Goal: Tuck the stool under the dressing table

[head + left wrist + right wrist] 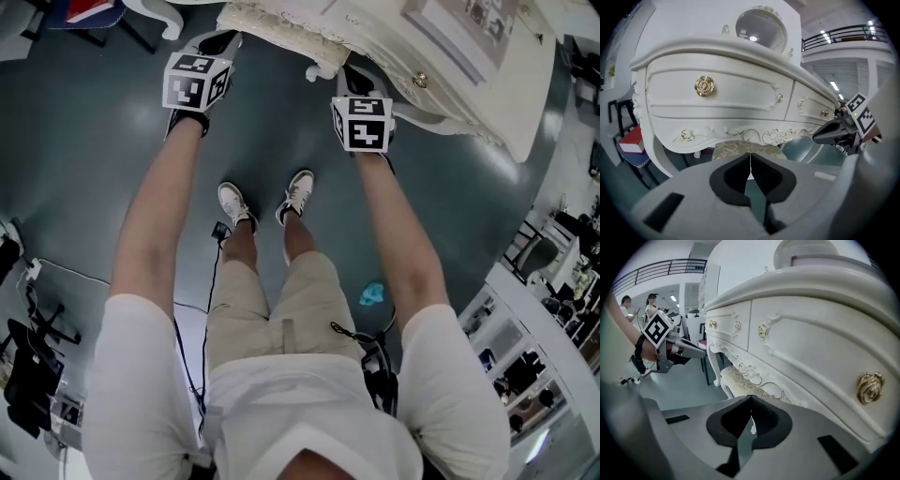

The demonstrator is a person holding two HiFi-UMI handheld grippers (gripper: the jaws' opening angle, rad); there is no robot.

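The head view looks steeply down from above the person, with the desk at its far edge. Both gripper views sit low and near the desk front. The left faces it squarely and the right looks leftward along it. Both share the stool beneath. The left view catches the right hand-held gripper, and the right view catches the left hand-held gripper.

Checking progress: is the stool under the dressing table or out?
Mostly under: the stool sits beneath the dressing table's carved front edge.

Glossy painted dressing table, brocade-cloth stool
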